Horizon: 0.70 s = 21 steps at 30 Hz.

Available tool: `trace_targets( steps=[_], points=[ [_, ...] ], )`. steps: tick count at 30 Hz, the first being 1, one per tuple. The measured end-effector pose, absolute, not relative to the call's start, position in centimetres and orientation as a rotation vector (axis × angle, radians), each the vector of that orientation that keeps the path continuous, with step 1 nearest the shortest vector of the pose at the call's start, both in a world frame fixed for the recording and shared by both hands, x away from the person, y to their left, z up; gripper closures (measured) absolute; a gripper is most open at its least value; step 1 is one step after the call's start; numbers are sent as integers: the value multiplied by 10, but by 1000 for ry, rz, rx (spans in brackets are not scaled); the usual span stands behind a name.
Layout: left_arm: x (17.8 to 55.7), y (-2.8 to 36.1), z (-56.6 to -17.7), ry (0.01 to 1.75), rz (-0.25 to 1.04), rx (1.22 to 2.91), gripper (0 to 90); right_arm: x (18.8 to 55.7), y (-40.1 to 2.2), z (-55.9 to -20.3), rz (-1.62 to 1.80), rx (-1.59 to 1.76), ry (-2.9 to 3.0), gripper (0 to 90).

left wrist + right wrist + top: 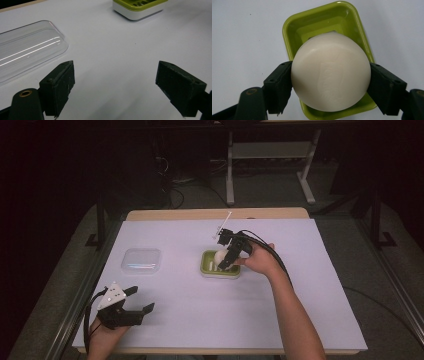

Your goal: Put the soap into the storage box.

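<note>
Above the green dish (292, 32) mid-table, the right gripper (331, 82) squeezes the round white soap (331, 75). Near the front-left corner, the left gripper (115, 85) gapes wide, holding nothing.

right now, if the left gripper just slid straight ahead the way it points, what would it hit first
Probably nothing soon. The left gripper stands open over bare white sheet; the clear lid lies off to one side, and the green soap dish sits far ahead, slightly off-line. Depth is hard to judge.
</note>
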<state>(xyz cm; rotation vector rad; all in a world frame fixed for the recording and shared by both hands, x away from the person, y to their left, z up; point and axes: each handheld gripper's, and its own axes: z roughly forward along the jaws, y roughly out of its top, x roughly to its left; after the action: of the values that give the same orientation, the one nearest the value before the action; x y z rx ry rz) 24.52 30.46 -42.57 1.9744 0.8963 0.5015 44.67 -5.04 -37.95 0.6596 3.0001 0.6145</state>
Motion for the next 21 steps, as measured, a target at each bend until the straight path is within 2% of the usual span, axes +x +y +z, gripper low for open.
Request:
trace_targets(
  steps=[21],
  points=[
    [246,305,-426,898,502,1976,152,449,-48,-385,587,662,3008,244]
  ],
)
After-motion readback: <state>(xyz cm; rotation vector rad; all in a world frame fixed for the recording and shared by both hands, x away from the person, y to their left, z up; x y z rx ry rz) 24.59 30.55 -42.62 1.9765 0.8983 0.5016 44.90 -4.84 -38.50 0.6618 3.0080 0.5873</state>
